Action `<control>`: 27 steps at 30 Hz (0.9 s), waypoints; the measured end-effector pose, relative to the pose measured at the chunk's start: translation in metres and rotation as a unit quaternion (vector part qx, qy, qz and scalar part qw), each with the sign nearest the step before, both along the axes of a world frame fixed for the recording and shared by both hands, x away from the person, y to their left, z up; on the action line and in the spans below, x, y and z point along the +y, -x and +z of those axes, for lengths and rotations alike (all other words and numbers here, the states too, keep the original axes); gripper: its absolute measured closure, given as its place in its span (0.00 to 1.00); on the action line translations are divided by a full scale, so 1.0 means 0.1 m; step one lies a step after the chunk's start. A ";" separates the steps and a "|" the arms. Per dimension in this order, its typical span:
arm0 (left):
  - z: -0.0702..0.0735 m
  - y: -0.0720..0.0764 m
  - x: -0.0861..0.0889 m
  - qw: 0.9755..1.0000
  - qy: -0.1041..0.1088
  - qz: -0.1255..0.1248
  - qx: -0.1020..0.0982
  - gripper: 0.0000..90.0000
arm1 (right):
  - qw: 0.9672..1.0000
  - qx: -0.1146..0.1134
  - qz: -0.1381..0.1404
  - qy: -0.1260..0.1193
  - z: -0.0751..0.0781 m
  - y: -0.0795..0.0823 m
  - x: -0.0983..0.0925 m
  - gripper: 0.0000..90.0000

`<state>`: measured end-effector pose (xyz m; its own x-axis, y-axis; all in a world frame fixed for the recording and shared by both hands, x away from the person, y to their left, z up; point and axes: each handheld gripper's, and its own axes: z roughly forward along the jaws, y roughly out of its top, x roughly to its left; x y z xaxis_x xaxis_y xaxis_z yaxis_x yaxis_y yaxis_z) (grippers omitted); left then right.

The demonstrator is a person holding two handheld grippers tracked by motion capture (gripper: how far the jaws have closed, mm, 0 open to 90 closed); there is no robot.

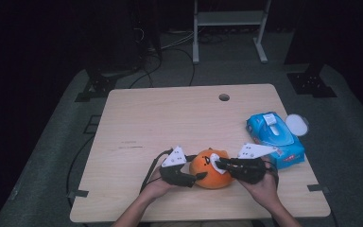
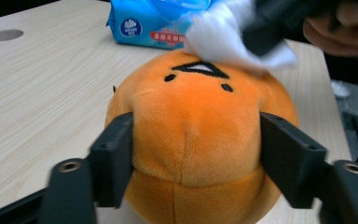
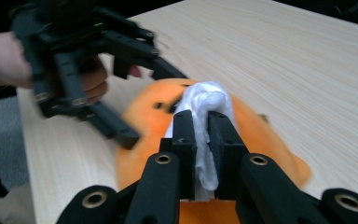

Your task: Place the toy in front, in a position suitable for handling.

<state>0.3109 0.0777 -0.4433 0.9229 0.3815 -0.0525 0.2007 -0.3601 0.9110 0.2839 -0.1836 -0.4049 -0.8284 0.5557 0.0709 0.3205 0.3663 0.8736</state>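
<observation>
Orange plush (image 2: 193, 135): soft, light, squashy. Left gripper (image 2: 196, 154) half-closed, pinching its sides; hold low. Right gripper (image 3: 201, 135) clamps a limp wipe (image 3: 204, 100) on its face.

1 orange plush toy (image 1: 211, 169), 1 white tissue (image 3: 204, 103), 1 blue tissue pack (image 1: 275, 138), 1 lid (image 1: 297, 125).

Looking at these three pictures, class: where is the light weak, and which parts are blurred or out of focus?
High view: room beyond the table is nearly black, only the tabletop lit. Left gripper view: orange plush toy fairly sharp, white wipe and the hand behind it smeared, near jaws soft. Right gripper view: left gripper and the toy's edges blurred, wipe between the right gripper jaws clearer.
</observation>
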 end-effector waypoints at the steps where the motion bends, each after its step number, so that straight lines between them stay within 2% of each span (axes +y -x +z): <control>1: 0.01 -0.01 0.00 1.000 0.001 0.000 0.001 0.39 | 1.000 -0.004 0.012 0.004 0.01 0.03 0.05 0.90; 2: 0.00 -0.01 0.00 1.000 0.001 0.001 0.003 0.39 | 1.000 -0.008 0.029 0.006 0.01 0.07 0.11 0.90; 4: -0.01 -0.01 0.00 1.000 -0.002 0.002 0.001 0.35 | 0.999 -0.017 0.036 0.018 0.01 0.11 0.19 0.90; 5: -0.01 -0.02 0.01 1.000 -0.003 0.007 0.000 0.29 | 0.999 -0.023 0.032 0.025 0.01 0.11 0.20 0.90; 6: -0.01 -0.02 0.02 1.000 -0.004 0.013 0.001 0.22 | 0.999 -0.021 0.024 0.022 0.01 0.09 0.19 0.90; 8: -0.02 -0.04 0.03 1.000 -0.007 0.019 0.013 0.10 | 1.000 -0.016 0.007 0.015 0.02 0.04 0.12 0.90; 11: -0.08 -0.05 0.01 0.999 0.003 0.007 0.039 0.14 | 1.000 -0.005 -0.005 0.002 0.00 -0.02 0.02 0.90; 12: -0.09 -0.03 -0.01 0.999 -0.003 0.007 0.032 0.16 | 1.000 -0.006 -0.006 0.003 0.00 -0.02 0.02 0.90; 13: -0.07 -0.02 -0.01 1.000 -0.004 0.004 0.018 0.25 | 1.000 -0.008 -0.005 0.008 0.00 -0.01 0.03 0.90; 15: -0.02 0.00 -0.02 1.000 -0.006 0.001 -0.002 0.35 | 1.000 -0.014 0.004 0.014 0.01 0.04 0.09 0.90; 17: 0.03 0.04 -0.06 0.999 -0.017 -0.012 -0.025 0.39 | 0.999 -0.020 0.027 0.011 0.02 0.08 0.18 0.90; 18: 0.05 0.06 -0.08 0.999 -0.029 -0.015 -0.040 0.40 | 0.999 -0.019 0.040 0.008 0.03 0.10 0.22 0.90; 19: 0.06 0.07 -0.08 0.998 -0.035 -0.016 -0.045 0.40 | 0.998 -0.029 0.045 0.016 0.04 0.12 0.27 0.90; 20: 0.06 0.07 -0.07 0.998 -0.031 -0.017 -0.043 0.40 | 0.998 -0.037 0.043 0.021 0.05 0.13 0.28 0.90; 23: 0.04 0.06 -0.06 0.999 -0.029 -0.016 -0.040 0.36 | 0.999 -0.042 0.018 0.017 0.09 0.08 0.18 0.90; 25: 0.02 0.03 -0.05 0.999 -0.020 -0.005 -0.031 0.22 | 0.999 -0.037 -0.005 0.018 0.08 0.03 0.08 0.90; 27: -0.01 0.01 -0.02 0.999 -0.028 0.004 -0.016 0.12 | 0.999 -0.027 -0.014 0.014 0.03 -0.04 -0.02 0.90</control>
